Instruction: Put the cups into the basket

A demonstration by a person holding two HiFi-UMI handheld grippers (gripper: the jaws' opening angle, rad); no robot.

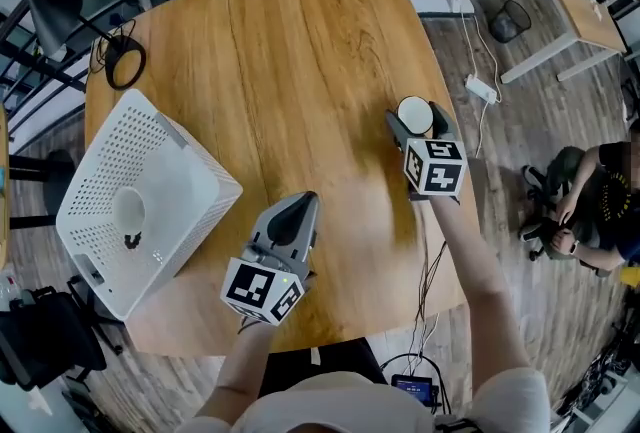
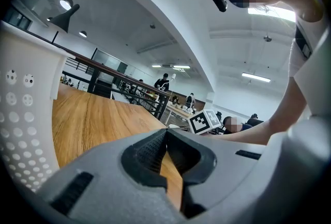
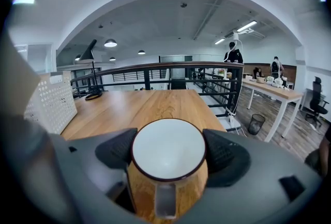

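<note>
While left tongs (image 2: 165,135) sit shut — right tongs (image 3: 168,151) clamp wood-look cup (image 1: 414,115).

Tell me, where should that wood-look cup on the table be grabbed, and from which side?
The cup stands upright, its handle towards the right hand-held gripper. So come in level from that side and press the round body's two smooth sides, just under the rim, as it does now.
</note>
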